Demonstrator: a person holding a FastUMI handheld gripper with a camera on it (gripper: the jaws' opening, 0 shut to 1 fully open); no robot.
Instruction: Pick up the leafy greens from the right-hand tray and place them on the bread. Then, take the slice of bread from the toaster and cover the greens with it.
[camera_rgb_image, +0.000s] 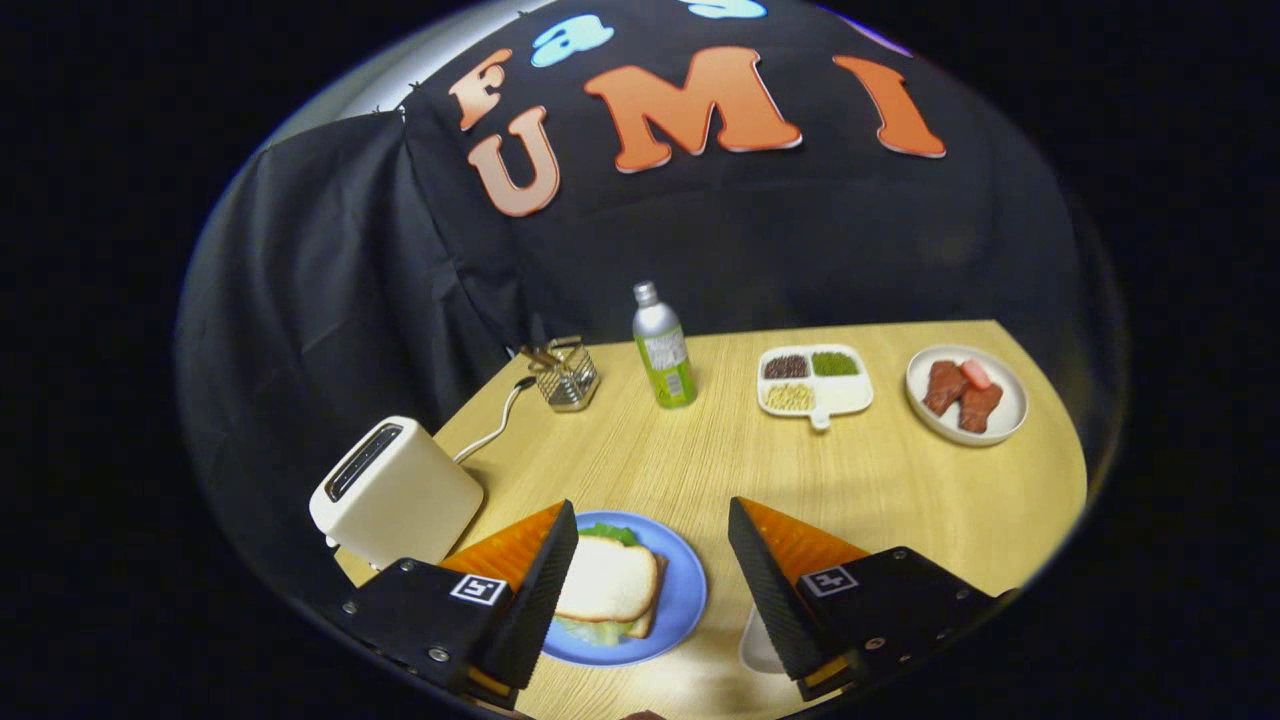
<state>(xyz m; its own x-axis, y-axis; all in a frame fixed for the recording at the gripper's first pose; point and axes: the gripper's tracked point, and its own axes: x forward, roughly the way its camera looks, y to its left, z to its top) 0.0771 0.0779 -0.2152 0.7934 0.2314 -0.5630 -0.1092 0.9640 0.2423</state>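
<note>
Gripper (652, 545) seen w/ fingers spread wide, nothing held betw. them; both fingers raised above wooden table (900, 480). Betw. the fingers, nearer the left one, blue plate (685, 600) noted w/ stacked sandwich: top bread slice (605, 580) lying flat over leafy greens (610, 533), green edges showing at far side and at near-left side of stack; a lower slice edge visible on right side under the top one. Left finger overlaps near-left part of plate in view; contact w/ bread cannot be told. Just beside right finger, on its inner near side, a white tray (752, 645) edge seen, mostly hidden by finger; contents not visible. Left of plate, cream toaster (395, 490) standing at table edge, slot facing up, cord running back twd booth wall. Beyond, approx. mid-table: small wire basket (565, 375), then upright bottle (662, 345) w/ green label and silver cap. Right of bottle, white divided dish (815, 382) w/ dark, green and pale grains in three compartments, 4th empty. Farthest right, round white plate (965, 393) w/ reddish meat pieces
</note>
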